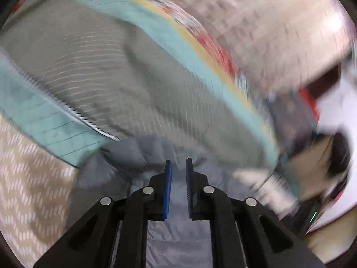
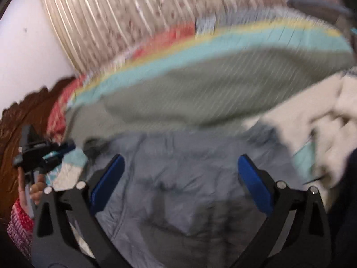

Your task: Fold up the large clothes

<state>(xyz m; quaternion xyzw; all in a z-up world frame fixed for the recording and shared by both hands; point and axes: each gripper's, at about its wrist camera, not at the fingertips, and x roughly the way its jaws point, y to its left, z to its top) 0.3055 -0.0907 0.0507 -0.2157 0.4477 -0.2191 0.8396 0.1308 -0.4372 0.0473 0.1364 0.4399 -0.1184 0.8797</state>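
A grey-blue quilted garment (image 1: 178, 234) lies crumpled on the bed under both grippers and also shows in the right wrist view (image 2: 178, 189). My left gripper (image 1: 178, 167) hovers over it with its blue pads (image 1: 167, 185) a narrow gap apart, nothing visibly between them. My right gripper (image 2: 180, 167) is wide open above the garment, its blue pads (image 2: 109, 178) far apart and empty. The left gripper also shows at the left edge of the right wrist view (image 2: 44, 154), held in a hand. Both views are motion-blurred.
A striped bedspread (image 1: 122, 71) in olive, teal, yellow and red covers the bed beyond the garment. A beige chevron cloth (image 1: 26, 189) lies at the left. White crumpled fabric (image 2: 323, 122) lies at the right. A floral curtain (image 2: 133, 22) and a wooden headboard (image 2: 13, 134) stand behind.
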